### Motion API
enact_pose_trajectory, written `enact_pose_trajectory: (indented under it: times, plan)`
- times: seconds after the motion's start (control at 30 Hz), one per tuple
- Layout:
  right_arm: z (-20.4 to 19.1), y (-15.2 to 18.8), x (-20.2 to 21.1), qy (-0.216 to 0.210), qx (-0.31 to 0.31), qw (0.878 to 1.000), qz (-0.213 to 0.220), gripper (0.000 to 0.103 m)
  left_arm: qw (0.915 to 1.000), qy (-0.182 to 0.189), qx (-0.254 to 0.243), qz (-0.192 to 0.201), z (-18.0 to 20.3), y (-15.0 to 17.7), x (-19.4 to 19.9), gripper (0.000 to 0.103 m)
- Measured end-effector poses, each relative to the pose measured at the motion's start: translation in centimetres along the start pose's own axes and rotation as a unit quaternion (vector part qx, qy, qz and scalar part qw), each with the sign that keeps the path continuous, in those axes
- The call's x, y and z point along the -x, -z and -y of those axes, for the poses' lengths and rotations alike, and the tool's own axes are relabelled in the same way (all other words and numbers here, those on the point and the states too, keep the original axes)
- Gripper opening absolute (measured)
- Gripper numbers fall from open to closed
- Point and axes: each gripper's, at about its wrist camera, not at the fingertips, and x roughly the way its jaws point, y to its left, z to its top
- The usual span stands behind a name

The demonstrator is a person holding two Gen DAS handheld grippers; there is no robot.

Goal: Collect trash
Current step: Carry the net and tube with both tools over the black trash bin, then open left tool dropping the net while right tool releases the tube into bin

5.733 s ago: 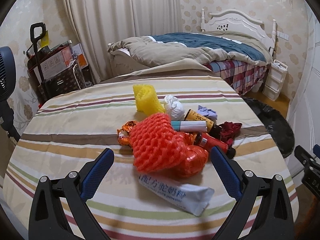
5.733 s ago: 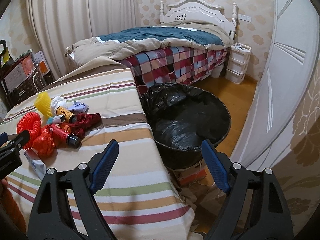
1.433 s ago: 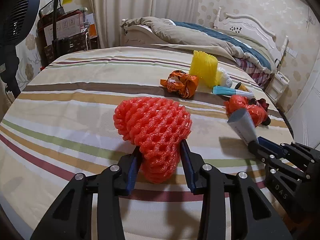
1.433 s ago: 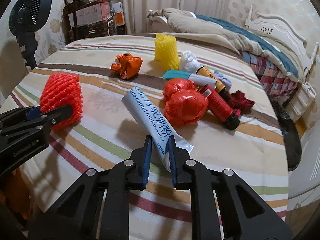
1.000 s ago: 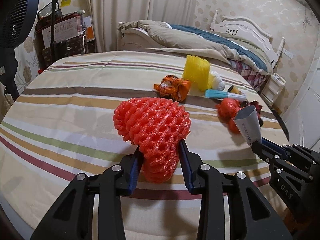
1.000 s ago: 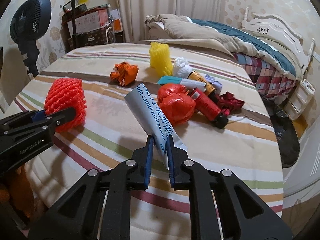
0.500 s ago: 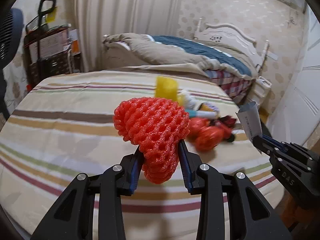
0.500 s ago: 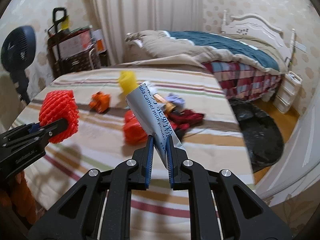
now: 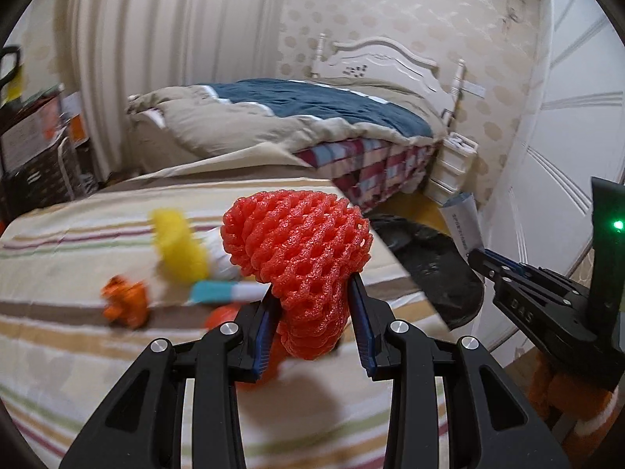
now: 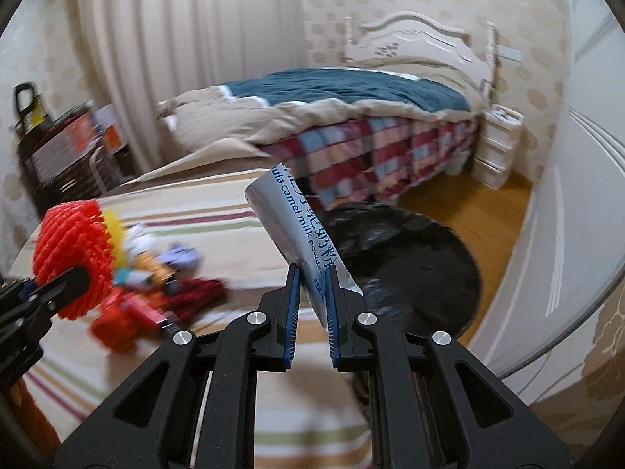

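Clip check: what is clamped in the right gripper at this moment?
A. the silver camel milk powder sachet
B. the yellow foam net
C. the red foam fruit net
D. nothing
A: the right gripper is shut on the silver camel milk powder sachet, while the red foam fruit net sits in the left gripper.

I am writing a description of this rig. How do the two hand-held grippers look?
Both are matte black frames with silver screws and blue ribbed pads. The left gripper matches the right gripper. Seen from the left wrist view, the right one bears white letters "DAS" and a green light.
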Motion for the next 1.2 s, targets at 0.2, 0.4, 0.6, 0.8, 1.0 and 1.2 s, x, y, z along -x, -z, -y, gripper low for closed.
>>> enact_pose_trajectory:
  times: [0.2, 0.4, 0.6, 0.8, 1.0, 1.2]
  plan:
    - [4.4, -1.0, -3.4, 0.026, -0.030, 0.999, -0.011, 0.013, 0.9996, 0.015, -0.017, -0.018, 3.8, -2.0, -5.0, 0.036]
    - [7.7, -1.7, -6.0, 0.043, -0.046, 0.998, -0.020, 0.013, 0.9977, 0.025, -0.053, -0.033, 7.7, -3.0, -9.0, 0.036]
    - [10.0, -1.7, -8.1, 0.050, -0.058, 0.997, -0.033, 0.013, 0.9951, 0.014, -0.080, -0.056, 10.3, -2.9, -13.2, 0.036]
    - [11.4, -1.3, -9.8, 0.049, -0.072, 0.995, -0.047, 0.013, 0.9926, 0.007, -0.093, -0.078, 11.6, -2.7, -16.1, 0.036]
    - [12.3, -1.0, -10.6, 0.057, -0.088, 0.993, -0.053, 0.031, 0.9924, 0.002, -0.085, -0.089, 11.8, -2.9, -17.2, 0.050]
    - [12.3, -0.5, -10.2, 0.072, -0.091, 0.992, -0.050, 0.042, 0.9940, -0.009, -0.066, -0.086, 10.9, -2.9, -16.5, 0.073]
